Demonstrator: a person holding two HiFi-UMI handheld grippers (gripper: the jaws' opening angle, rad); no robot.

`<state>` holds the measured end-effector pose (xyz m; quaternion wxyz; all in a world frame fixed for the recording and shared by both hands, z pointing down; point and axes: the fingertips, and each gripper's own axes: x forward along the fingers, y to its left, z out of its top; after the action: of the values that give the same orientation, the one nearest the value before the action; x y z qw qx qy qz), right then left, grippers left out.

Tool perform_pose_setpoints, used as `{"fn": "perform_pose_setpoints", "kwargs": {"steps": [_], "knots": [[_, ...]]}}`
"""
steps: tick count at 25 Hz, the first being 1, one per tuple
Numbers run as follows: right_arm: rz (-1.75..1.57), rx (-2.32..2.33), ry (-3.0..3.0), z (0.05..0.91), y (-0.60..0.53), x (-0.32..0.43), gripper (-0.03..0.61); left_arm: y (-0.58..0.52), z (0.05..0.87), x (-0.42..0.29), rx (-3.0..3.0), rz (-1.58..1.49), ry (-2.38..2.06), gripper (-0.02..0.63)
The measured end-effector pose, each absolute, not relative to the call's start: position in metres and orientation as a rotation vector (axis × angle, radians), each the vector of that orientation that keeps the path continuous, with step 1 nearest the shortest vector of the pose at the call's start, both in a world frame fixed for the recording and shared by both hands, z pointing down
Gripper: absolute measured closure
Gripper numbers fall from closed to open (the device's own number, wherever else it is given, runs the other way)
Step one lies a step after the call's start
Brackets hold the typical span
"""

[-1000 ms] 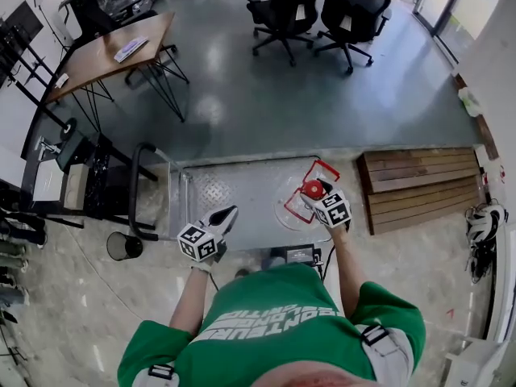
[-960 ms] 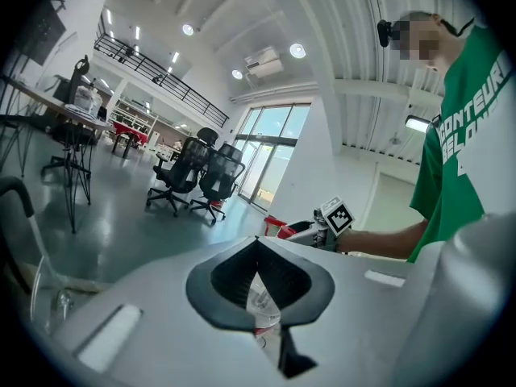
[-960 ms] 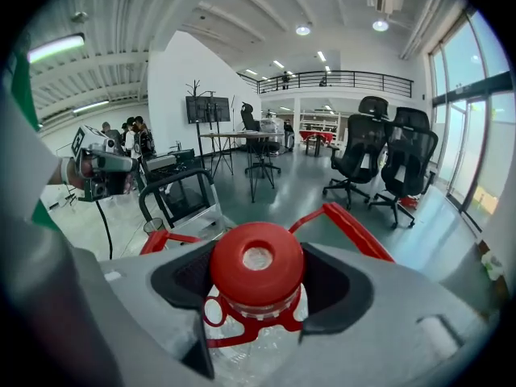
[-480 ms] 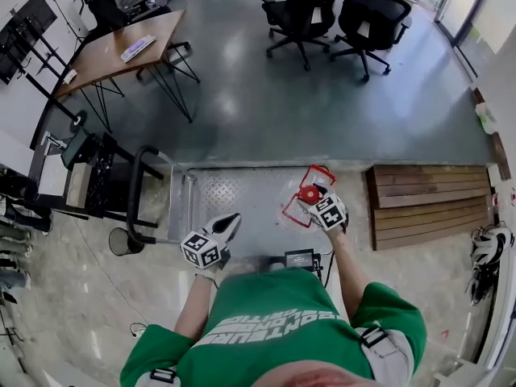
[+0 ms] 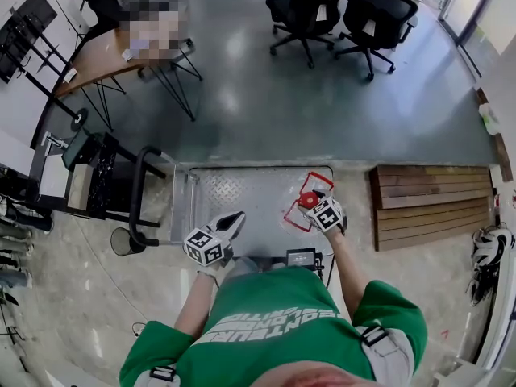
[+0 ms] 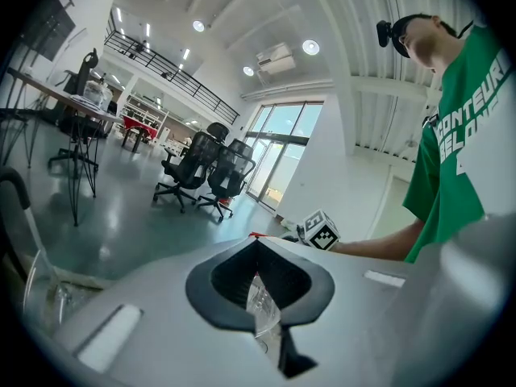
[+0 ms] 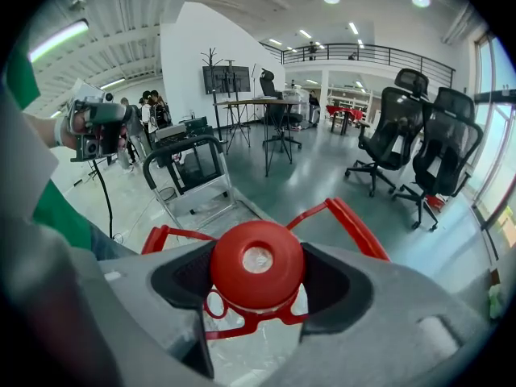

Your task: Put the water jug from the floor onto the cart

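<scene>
Jug [image 5: 307, 201] sitting over cart [image 5: 234, 192] deck's right side | you are clamping right gripper [image 7: 258, 266] round its red-capped neck | left gripper [image 6: 258, 245] idling closed, empty, at cart's near edge | likely handling heavy, sloshing, slick; neck offering surest hold

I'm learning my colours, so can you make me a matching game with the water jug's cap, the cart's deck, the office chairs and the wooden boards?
Things:
1. water jug's cap
2. cart's deck
3. office chairs
4. wooden boards

Colours:
A. brown
B. black
C. red
D. silvery grey

Pairs: 1-C, 2-D, 3-B, 4-A
</scene>
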<state>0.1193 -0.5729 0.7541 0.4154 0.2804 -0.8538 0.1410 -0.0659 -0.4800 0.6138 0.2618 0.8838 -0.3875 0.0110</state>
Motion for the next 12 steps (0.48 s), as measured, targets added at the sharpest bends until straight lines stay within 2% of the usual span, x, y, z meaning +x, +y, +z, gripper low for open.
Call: {"fn": "perform_pose_setpoints", "kwargs": {"steps": [12], "knots": [[0.461, 0.606, -1.996, 0.823, -0.565, 0.088, 0.279, -0.495, 0.615, -0.111, 2.381, 0.011, -1.045, 0.604]]}}
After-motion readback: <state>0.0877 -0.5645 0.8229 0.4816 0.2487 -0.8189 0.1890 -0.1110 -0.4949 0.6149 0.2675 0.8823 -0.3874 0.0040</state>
